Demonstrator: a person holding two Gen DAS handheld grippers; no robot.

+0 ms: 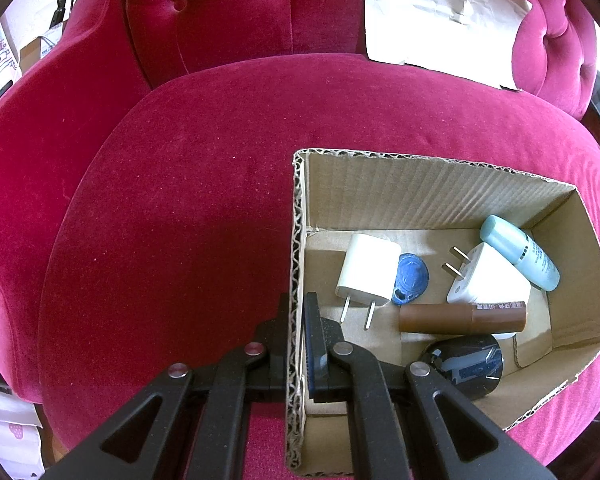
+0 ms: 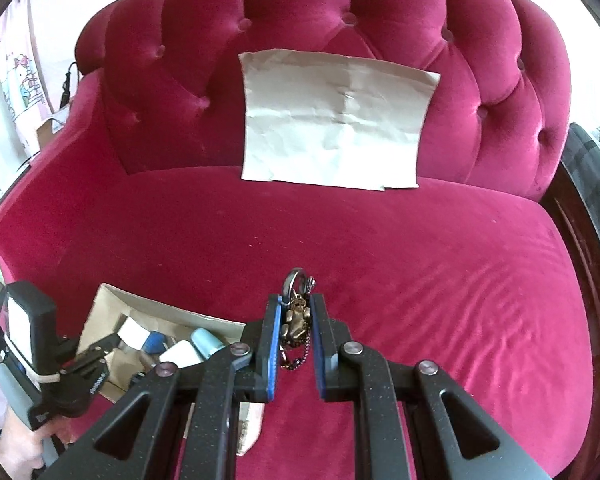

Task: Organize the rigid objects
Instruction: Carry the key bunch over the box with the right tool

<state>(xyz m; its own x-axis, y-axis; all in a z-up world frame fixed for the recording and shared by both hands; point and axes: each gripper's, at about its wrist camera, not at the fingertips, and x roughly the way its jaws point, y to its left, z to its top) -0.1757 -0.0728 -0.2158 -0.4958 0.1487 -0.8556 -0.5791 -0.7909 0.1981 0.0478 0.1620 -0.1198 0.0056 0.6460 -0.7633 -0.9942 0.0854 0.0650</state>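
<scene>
So, left gripper [image 1: 298, 312] clamped on the near-left wall of the cardboard box [image 1: 440, 196] sitting on the red velvet sofa [image 1: 200, 200], with two white chargers [image 1: 368, 272], a blue tag [image 1: 410, 278], a brown tube [image 1: 460, 318], a pale blue bottle [image 1: 518, 252] and a black gadget [image 1: 466, 362] inside. Right gripper [image 2: 296, 320] pinching a brass keychain [image 2: 298, 316] above the seat, just right of the box, crumpled paper [image 2: 336, 120] propped against the backrest.

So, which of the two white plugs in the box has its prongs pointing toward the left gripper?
The left white plug, beside the blue tag; the other plug points its prongs away.
</scene>
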